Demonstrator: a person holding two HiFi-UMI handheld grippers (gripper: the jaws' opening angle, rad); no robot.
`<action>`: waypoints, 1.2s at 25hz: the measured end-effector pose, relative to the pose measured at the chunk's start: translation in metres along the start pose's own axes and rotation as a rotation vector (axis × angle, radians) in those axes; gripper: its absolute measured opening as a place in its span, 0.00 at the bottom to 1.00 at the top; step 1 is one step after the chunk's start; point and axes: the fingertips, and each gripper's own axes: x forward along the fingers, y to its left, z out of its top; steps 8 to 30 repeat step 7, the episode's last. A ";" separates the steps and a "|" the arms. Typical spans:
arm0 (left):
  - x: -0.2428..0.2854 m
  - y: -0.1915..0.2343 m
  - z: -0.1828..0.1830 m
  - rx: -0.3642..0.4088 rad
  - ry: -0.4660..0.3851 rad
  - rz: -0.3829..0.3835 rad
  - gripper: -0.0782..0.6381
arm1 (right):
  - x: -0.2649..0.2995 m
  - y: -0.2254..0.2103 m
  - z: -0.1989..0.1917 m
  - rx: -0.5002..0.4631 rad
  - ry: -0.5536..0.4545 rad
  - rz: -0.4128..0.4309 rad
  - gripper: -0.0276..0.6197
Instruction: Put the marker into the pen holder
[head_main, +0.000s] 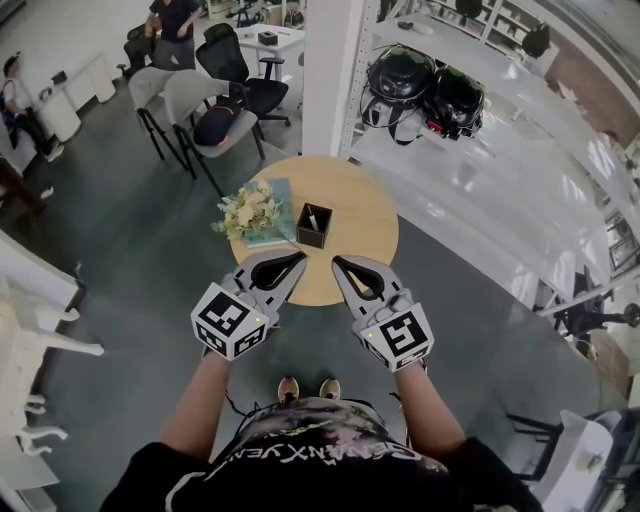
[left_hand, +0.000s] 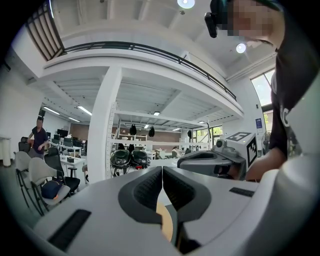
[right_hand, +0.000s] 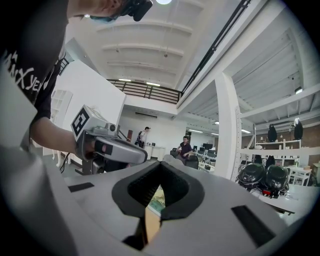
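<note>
A dark square pen holder (head_main: 314, 227) stands near the middle of the round wooden table (head_main: 360, 215). A slim pale marker (head_main: 312, 219) sticks up inside it. My left gripper (head_main: 300, 259) and right gripper (head_main: 337, 262) hover side by side over the table's near edge, both pointing at the holder and a short way from it. Each is shut with nothing between its jaws. The left gripper view shows its jaws (left_hand: 162, 169) pressed together, with the right gripper (left_hand: 215, 162) beside it. In the right gripper view the jaw tips (right_hand: 161, 164) meet too.
A bunch of pale flowers (head_main: 248, 212) lies on a teal book (head_main: 276, 222) left of the holder. A white pillar (head_main: 335, 70) rises behind the table. Chairs (head_main: 200, 110) stand at the back left and two black helmets (head_main: 425, 88) on a white shelf at the right.
</note>
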 end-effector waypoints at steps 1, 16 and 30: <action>0.000 0.001 0.000 0.000 0.000 0.001 0.14 | 0.000 -0.001 0.000 -0.001 0.001 0.000 0.04; -0.002 0.008 0.001 0.001 0.002 0.003 0.14 | 0.008 0.001 0.003 -0.008 0.000 0.001 0.05; -0.002 0.008 0.001 0.001 0.002 0.003 0.14 | 0.008 0.001 0.003 -0.008 0.000 0.001 0.05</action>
